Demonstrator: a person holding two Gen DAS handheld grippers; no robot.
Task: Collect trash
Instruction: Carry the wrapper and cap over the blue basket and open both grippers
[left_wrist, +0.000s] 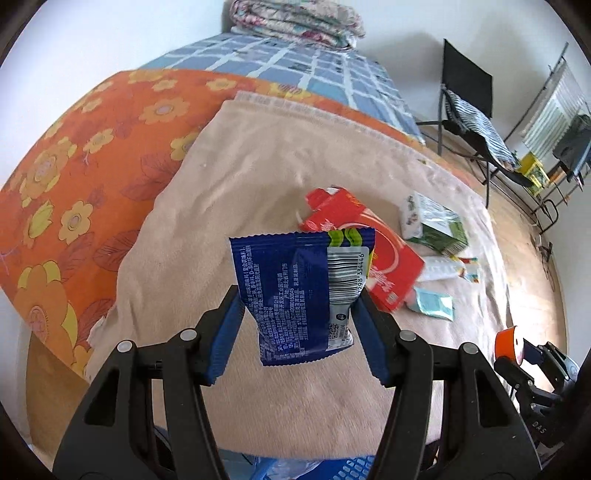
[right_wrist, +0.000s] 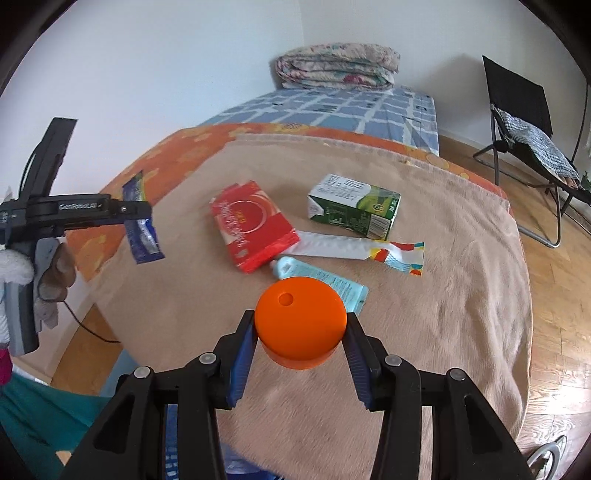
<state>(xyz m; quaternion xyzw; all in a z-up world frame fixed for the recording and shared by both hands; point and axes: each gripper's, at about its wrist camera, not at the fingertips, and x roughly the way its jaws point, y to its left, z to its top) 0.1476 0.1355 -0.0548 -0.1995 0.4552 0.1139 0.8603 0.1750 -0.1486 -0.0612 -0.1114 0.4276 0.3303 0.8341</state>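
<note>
Left gripper (left_wrist: 299, 314) jaws clamp the blue wrapper (left_wrist: 301, 291) by its edges, lifted off the blanket (left_wrist: 258, 177), prob. for binning. Right gripper (right_wrist: 300, 345) jaws grip the orange lid (right_wrist: 301, 321). Red box (right_wrist: 253, 225) left on blanket; carton (right_wrist: 354, 210) right of it.

You hold a glossy, crinkled blue foil snack wrapper (left_wrist: 301, 291) between ribbed blue rubbery pads (left_wrist: 225, 341) on matt black plastic arms. Your other pads (right_wrist: 242, 363) clamp a smooth, matt orange plastic cap (right_wrist: 301, 321). Below lie a soft, fuzzy beige cloth blanket (right_wrist: 443, 314), a shiny red paper packet (right_wrist: 253, 225), a green-and-white coated cardboard carton (right_wrist: 354, 210) and glossy wooden flooring (right_wrist: 554, 295).
</note>
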